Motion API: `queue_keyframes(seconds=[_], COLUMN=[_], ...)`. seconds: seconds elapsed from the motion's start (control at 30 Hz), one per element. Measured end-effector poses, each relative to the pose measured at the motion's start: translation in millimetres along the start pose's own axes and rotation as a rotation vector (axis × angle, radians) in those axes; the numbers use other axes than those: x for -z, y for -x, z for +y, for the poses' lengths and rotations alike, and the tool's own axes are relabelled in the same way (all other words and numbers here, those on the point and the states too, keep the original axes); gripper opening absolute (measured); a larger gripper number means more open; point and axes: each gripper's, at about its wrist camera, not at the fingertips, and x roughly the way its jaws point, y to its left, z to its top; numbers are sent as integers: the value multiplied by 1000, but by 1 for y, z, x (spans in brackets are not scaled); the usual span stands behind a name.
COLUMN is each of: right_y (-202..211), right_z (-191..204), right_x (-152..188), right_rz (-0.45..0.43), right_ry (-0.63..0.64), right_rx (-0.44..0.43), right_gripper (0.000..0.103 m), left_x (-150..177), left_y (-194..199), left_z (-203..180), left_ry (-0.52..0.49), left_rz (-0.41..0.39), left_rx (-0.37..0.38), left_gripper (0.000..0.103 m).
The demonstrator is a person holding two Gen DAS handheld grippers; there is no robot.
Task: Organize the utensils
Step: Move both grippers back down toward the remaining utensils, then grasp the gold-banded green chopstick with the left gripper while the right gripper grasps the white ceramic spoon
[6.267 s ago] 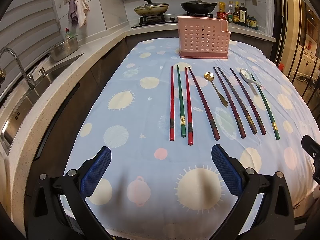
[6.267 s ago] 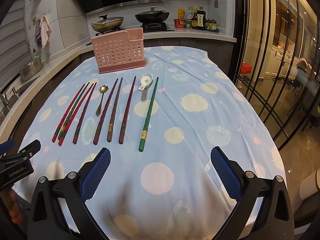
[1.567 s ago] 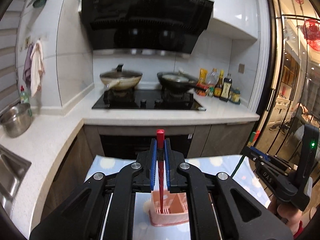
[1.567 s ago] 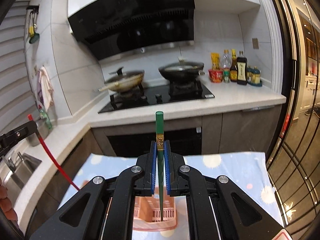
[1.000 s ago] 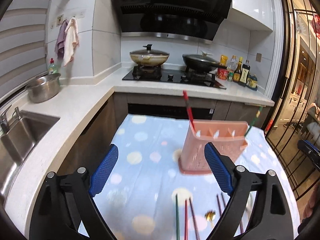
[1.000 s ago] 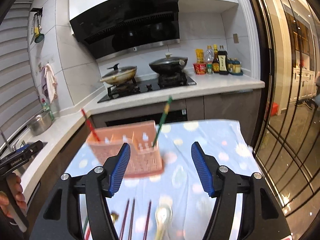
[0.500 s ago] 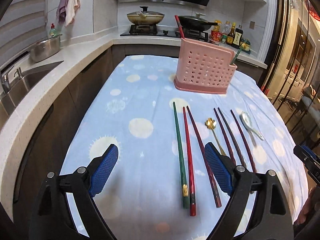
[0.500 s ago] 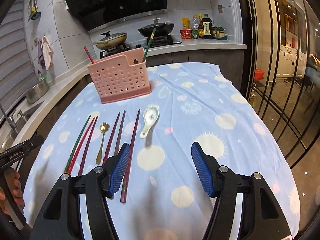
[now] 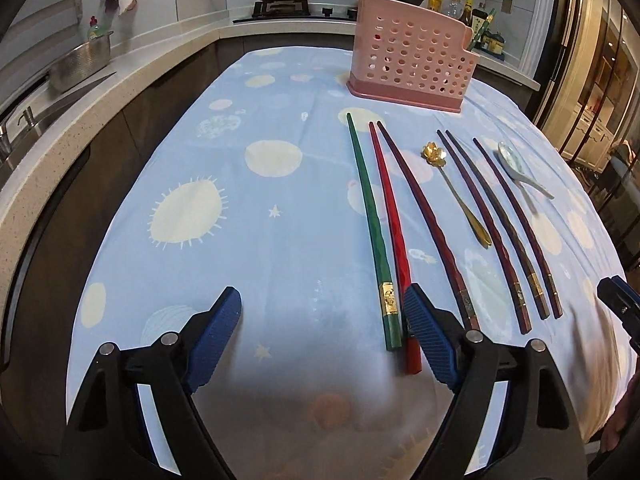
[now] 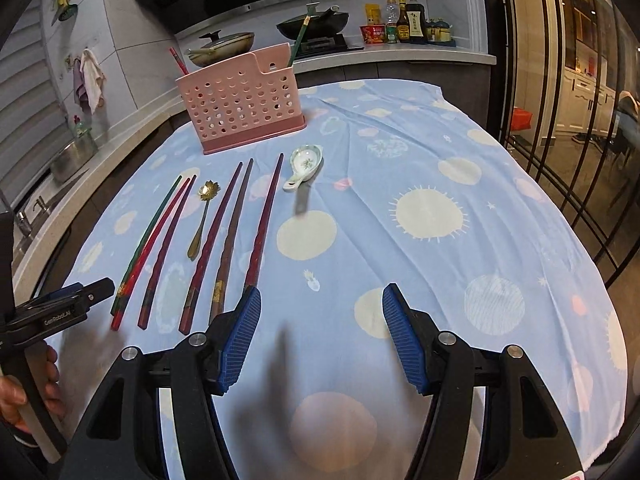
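Since the first picture, one red stick [image 10: 178,61] and one green stick [image 10: 300,36] have gone into the pink holder [image 10: 244,100] full of round holes at twelve o'clock. Both grippers have dropped low. The left gripper [image 9: 320,326] has just closed a little, still wide, empty. The right gripper [image 10: 320,328] is spread, empty. Long thin chopsticks [image 9: 424,216], a shiny gold spoon [image 9: 452,184] and a smooth white spoon [image 10: 304,166] lie on the dotted blue cloth [image 10: 440,240].

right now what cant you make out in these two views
- Inside of the pink utensil holder: both views, its perforated wall hides the compartments and the lower ends of the red chopstick and green chopstick standing in it.
- Red chopstick on the cloth: left wrist view, the left gripper's finger covers part of its near end.
- Bottle labels: too small.
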Motion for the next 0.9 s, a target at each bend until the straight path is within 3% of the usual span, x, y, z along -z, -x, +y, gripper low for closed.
queue_keyframes(seconds=[0.27,0.53,0.73,0.8,0.9], right_y=[-5,-18,-39,-48,-65], right_z=[4,0,-7,-7,-6], right_x=[2,-12,-53,-69,-86], right_rz=[15,39,22,16,22], right_ry=[5,-52,-117,-128,-136], right_rx=[-3,-68,-100,-108,-109], right_gripper=[61,59,43,31,18], left_x=[1,-2,-2,-2,-2], left_y=[-12,-11,-10,-10,-11], left_z=[-2,6,-1,-2,-1], left_ry=[-28,-20,-49,-51,-47], left_rz=[7,-6,-21,-22,-22], left_rx=[-40,-52,-5,6,24], left_gripper=[74,57,30,20,16])
